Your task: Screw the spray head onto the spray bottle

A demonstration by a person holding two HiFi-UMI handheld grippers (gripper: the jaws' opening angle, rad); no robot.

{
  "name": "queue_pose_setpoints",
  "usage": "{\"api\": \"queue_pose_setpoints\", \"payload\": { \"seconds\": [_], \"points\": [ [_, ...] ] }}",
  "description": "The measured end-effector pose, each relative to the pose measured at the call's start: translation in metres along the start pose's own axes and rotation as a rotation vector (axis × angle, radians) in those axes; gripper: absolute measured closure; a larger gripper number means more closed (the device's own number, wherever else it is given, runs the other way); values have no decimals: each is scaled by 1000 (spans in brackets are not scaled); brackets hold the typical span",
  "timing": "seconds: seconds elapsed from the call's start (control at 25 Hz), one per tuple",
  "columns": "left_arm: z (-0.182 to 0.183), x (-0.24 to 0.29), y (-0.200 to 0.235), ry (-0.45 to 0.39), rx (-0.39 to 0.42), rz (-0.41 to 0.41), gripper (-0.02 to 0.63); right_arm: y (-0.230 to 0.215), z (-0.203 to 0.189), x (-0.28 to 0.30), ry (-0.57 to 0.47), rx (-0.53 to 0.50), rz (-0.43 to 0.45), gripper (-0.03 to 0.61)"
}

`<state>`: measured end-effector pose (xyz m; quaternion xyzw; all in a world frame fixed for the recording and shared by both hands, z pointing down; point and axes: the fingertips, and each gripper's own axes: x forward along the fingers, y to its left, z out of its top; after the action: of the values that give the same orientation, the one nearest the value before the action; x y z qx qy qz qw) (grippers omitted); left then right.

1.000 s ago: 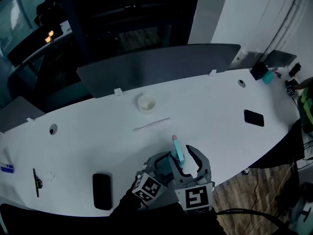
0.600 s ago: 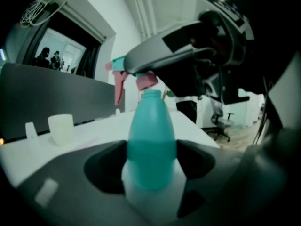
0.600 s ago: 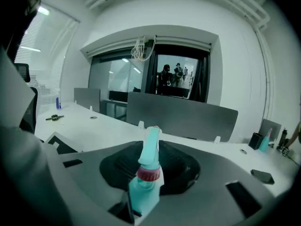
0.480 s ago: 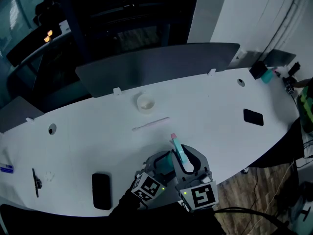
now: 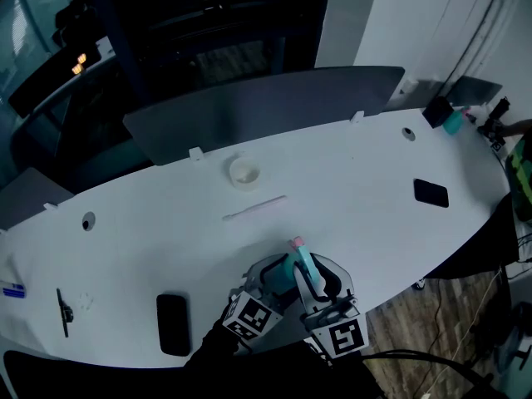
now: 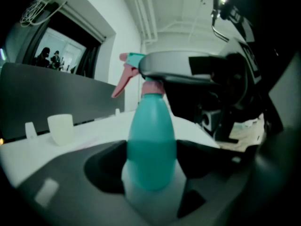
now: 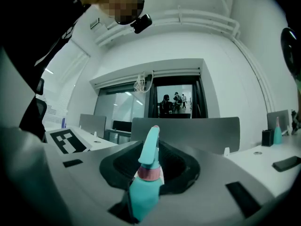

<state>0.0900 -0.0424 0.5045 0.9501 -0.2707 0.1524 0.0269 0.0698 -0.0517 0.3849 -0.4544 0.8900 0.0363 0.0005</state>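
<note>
- The spray bottle (image 6: 151,145) is held upright at the near edge of the desk (image 5: 349,181), about midway along it.
- The left tongs (image 6: 150,173) are set wide and clamped on the teal body of the bottle, with a pad against each side.
- The spray head (image 7: 151,147) is seated on the bottle neck, its pink collar (image 7: 149,173) right at the joint. How far the collar is threaded on cannot be told.
- The nozzle is pointed towards the far edge of the desk, and the pink trigger (image 6: 123,81) is seen hanging below it in the left gripper view.
- The right tongs (image 7: 149,166) have just been closing and are now narrow, gripped on the spray head from both sides above the collar.
- Both tongs are packed close together at the near edge, the left one lower on the body and the right one higher on the head.
- Whether the bottle base is resting on the desk cannot be told, as it is hidden by the tongs.
- A white cup (image 5: 243,173) is seen towards the far edge, near the middle.
- A thin pale stick (image 5: 255,209) is lying between the cup and the bottle, apart from both.
- A black phone (image 5: 431,193) is lying flat near the right end.
- A second flat black item (image 5: 173,324) is placed by the near edge, left of the tongs.
- A grey partition (image 5: 266,110) is mounted along the far edge.
</note>
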Motion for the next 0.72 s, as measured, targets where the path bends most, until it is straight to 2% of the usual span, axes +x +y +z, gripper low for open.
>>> {"api": "queue_pose_setpoints", "payload": {
  "seconds": [0.28, 0.48, 0.72],
  "points": [
    [4, 0, 2, -14, -25, 2, 279, 2, 0, 8, 14, -53, 40, 469],
    [3, 1, 3, -10, -23, 8, 279, -1, -3, 10, 80, -26, 45, 469],
    [-1, 2, 0, 12, -12, 13, 279, -2, -4, 2, 107, -34, 40, 469]
  ]
}}
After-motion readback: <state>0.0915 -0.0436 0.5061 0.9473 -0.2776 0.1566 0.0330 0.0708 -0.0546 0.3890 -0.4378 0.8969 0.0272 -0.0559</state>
